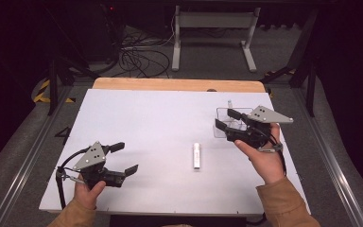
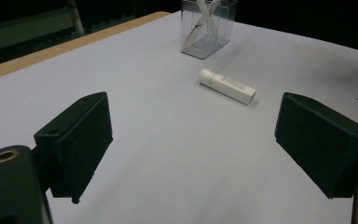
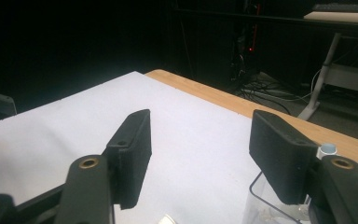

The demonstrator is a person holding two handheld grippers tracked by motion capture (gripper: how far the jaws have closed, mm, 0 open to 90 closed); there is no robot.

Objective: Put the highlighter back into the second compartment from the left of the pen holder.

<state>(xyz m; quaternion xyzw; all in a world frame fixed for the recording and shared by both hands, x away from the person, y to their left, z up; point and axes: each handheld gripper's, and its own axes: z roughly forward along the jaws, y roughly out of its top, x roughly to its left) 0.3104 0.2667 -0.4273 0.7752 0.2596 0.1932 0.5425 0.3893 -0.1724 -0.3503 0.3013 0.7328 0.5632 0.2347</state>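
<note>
Clear plastic container (image 1: 227, 122) stands upright on the white table (image 1: 146, 142), toward the far right part of the board, and it holds slim pale items that lean against each other inside, seen best in the left gripper view (image 2: 208, 27). Right gripper (image 1: 227, 124) hovers directly at this container in the high view, its jaws spread apart with nothing pressed between the pads; no earlier picture is there to compare. In the right gripper view, the container's transparent rim (image 3: 265, 196) sits low beside the right-hand jaw, with a small pale cap (image 3: 327, 150) just behind that jaw, and whether the jaw touches the rim cannot be told. Between the two hands, a white tube (image 1: 196, 155) lies flat on the table, well apart from the container and nearer the person; the left gripper view shows it (image 2: 227, 86) lying on its side with printed lettering along its length. Left gripper (image 1: 121, 158) is held above the near left part of the table, its jaws standing wide and empty, well apart from both the tube and the container. A strip of bare wood (image 1: 170, 84) runs along the table's far edge.
</note>
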